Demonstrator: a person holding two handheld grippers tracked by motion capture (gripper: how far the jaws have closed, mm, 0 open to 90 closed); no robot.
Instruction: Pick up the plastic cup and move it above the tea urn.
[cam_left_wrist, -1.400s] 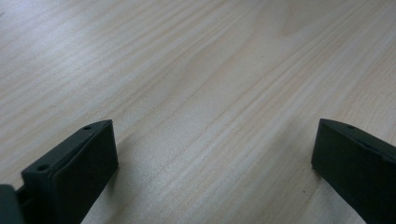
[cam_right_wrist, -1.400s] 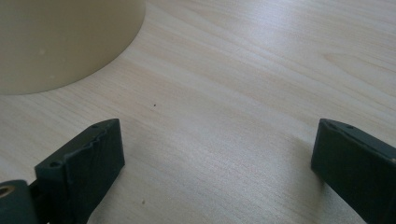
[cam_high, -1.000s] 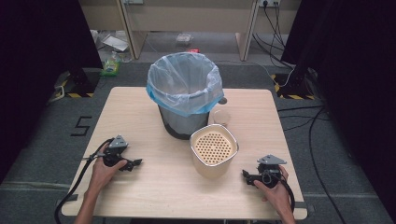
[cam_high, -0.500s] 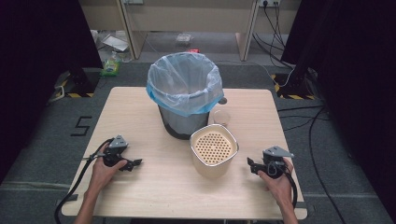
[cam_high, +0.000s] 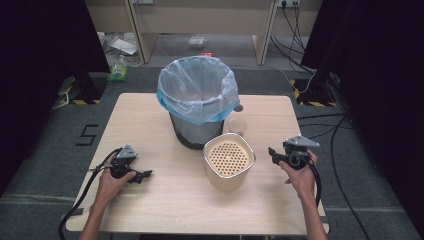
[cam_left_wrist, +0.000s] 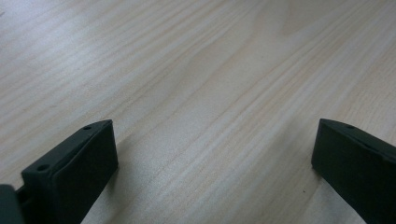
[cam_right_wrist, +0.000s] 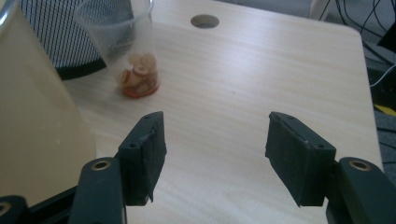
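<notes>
My right gripper (cam_right_wrist: 215, 158) is spread, aimed at the clear plastic cup (cam_right_wrist: 130, 51), probably light and crushable, so I'd pinch mid-wall gently; left gripper (cam_left_wrist: 210, 172) spread too

The clear cup (cam_high: 237, 123) near the table's (cam_high: 150, 120) far edge is largely hidden in the high view behind the cream perforated container (cam_high: 229, 159) and beside the lined bin (cam_high: 198, 100); contents too small to identify. In the right gripper view the cup (cam_right_wrist: 122, 44) holds pale rings over red matter, identity unclear; container (cam_right_wrist: 37, 126) and bin mesh (cam_right_wrist: 60, 32) are cut by the frame edges. Left gripper's jaws are cropped at the bottom of its view.
</notes>
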